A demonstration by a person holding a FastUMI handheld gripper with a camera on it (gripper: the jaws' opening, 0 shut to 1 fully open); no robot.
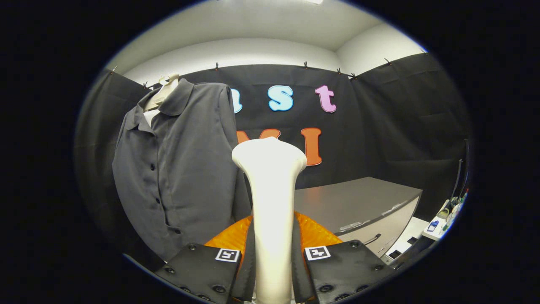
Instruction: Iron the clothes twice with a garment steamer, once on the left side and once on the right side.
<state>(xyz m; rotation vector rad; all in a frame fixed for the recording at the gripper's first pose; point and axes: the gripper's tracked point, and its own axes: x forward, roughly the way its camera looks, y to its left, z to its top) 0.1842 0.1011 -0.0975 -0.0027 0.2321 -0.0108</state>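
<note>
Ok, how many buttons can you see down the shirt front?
4 on the grey shirt, left of the steamer clamped in the gripper: one at the chest, two mid-placket, one near the hem. Folds may hide others.

From the claw (273, 270), the camera faces the booth wall, shirt (177, 169) nearby.

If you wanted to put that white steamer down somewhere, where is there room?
The grey cabinet top, beyond the tongs gripping the steamer, looks bare between the black wall and its drawer edge. The hanging shirt fills one side; the small shelf beside the cabinet is cluttered.
</note>
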